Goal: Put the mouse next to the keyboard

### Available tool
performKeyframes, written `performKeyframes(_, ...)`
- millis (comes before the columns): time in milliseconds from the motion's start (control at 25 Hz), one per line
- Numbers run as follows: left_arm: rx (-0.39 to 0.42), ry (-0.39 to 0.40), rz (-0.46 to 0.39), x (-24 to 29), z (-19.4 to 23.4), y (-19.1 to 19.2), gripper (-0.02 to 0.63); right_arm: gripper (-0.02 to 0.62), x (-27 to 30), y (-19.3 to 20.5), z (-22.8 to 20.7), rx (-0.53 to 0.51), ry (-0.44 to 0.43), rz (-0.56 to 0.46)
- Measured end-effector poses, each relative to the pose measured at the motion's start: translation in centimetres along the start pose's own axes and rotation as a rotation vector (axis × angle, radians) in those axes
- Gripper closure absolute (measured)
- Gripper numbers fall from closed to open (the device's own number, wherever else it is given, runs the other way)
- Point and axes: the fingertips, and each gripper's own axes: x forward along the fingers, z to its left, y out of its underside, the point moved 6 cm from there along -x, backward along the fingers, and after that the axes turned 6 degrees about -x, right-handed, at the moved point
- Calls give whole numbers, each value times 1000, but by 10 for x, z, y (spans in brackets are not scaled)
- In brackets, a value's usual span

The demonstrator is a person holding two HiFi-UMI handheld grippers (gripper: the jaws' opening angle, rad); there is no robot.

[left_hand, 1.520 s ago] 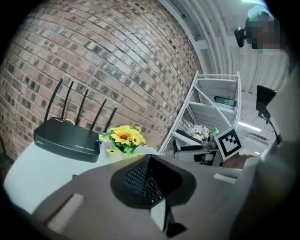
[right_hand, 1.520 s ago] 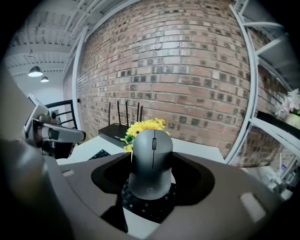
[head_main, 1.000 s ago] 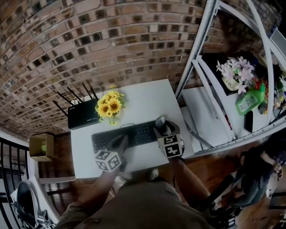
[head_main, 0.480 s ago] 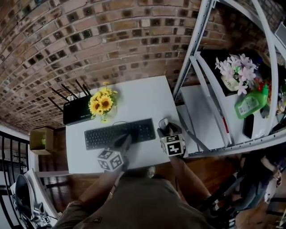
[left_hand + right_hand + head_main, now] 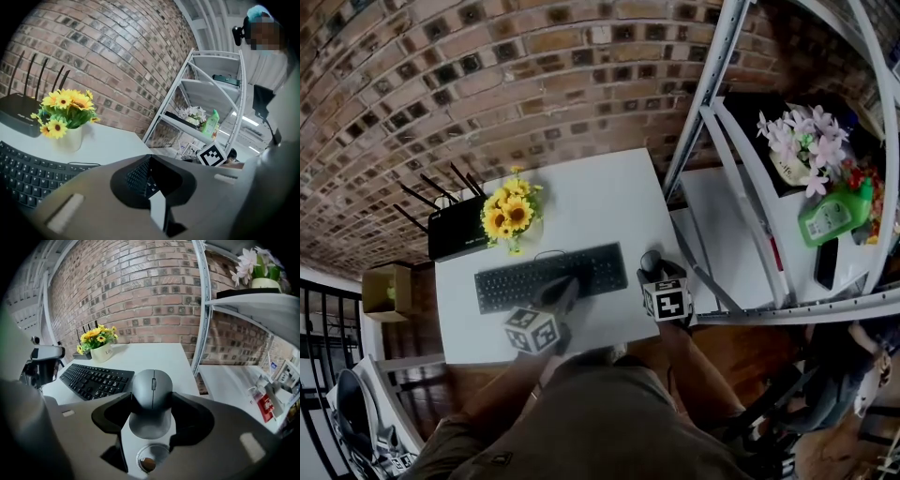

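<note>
Right claw [image 5: 152, 401] is pinching the mouse [image 5: 151, 385] by its sides, jaws standing wide round it; can't tell if it's touching the desk [image 5: 600, 202] yet. I'm holding it just off the right end of the keyboard [image 5: 511, 284], near the desk's right edge. Risk I'm seeing: letting go while it's tilted or off the surface, and it's sliding over that edge; drifting left, it's landing on the keys. Left claw [image 5: 152, 187], pressed together and empty, is hovering low over the keyboard's front edge and could be nudging it. Right claw is pointing steeply down toward the back edge, left one nearly level.
</note>
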Motion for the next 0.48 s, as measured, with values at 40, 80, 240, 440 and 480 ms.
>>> performKeyframes(40, -2, 0, 6, 1, 1, 1, 604, 316, 3, 3, 0, 7, -3, 12)
performKeyframes(80, -3, 0, 10, 1, 2, 1, 604, 316, 6, 6, 1, 13, -5, 24)
performKeyframes(240, -6, 5, 21, 2, 6, -1, 604, 316, 15, 15, 1, 37, -5, 67)
performKeyframes(440, -11, 3, 31, 2, 12, -3, 604, 314, 24, 20, 3, 49, -2, 98)
performKeyframes(480, -12, 3, 32, 2, 13, -3, 604, 314, 25, 20, 3, 49, 0, 104)
